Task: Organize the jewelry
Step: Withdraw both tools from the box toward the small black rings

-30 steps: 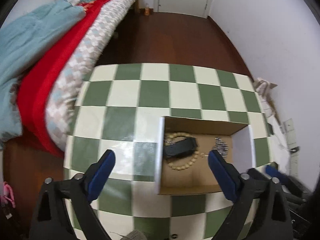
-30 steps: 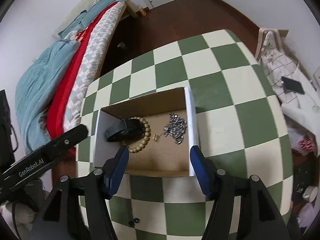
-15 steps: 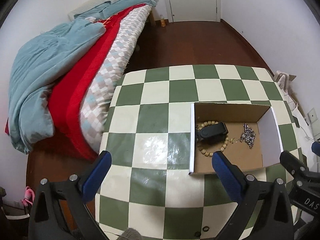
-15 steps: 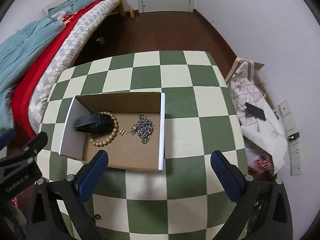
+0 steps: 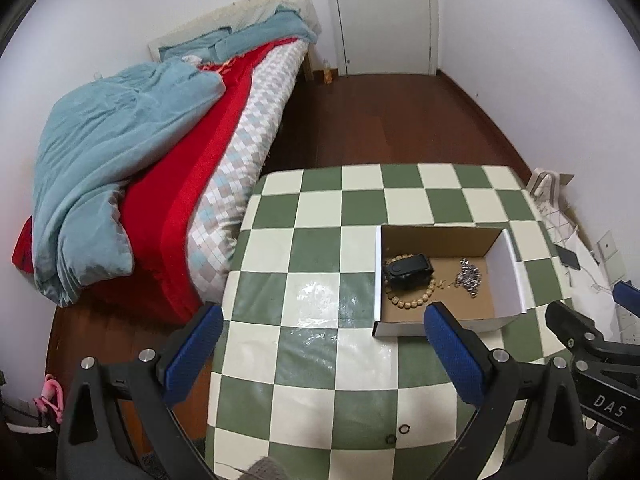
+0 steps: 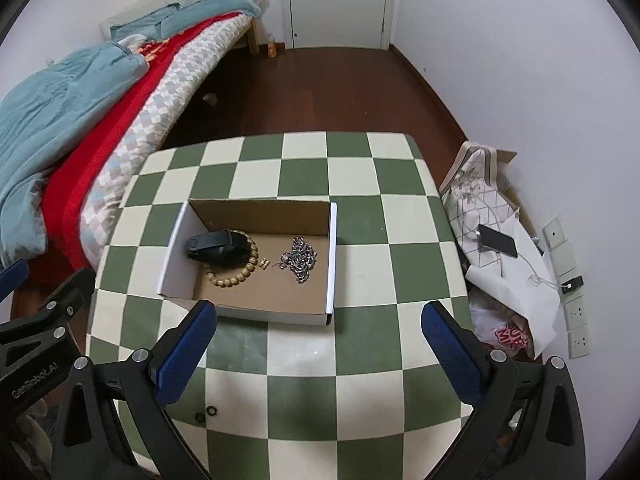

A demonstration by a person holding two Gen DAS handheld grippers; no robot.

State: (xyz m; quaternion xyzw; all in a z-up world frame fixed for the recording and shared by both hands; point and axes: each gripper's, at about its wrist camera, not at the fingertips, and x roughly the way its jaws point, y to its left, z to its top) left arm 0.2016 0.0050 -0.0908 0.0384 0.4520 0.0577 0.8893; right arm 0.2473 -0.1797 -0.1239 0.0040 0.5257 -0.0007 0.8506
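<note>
An open cardboard box [image 6: 330, 256] [image 5: 508, 256] sits on the green-and-cream checkered table [image 6: 360, 376] [image 5: 320, 344]. Inside lie a black wristband [image 6: 216, 245] [image 5: 408, 270] across a wooden bead bracelet [image 6: 232, 276] [image 5: 412, 302], a silver chain [image 6: 299, 261] [image 5: 469, 278] and a small gold piece [image 6: 264, 263]. Two small dark rings [image 6: 206, 413] [image 5: 398, 433] lie on the table's near part. My right gripper [image 6: 319, 334] hangs open and empty above the table, short of the box. My left gripper [image 5: 323, 338] is open and empty too, left of the box.
A bed with teal and red blankets [image 5: 132, 184] [image 6: 80, 92] runs along the table's left side. A white door [image 5: 384, 16] stands at the back. A phone [image 6: 497, 241], paper and bags lie on the floor to the right, by wall sockets [image 6: 578, 312].
Both grippers have pulled up and back from the box, which now looks smaller. The right gripper's jaws spread from partly open to wide. The jewelry in the box has not moved.
</note>
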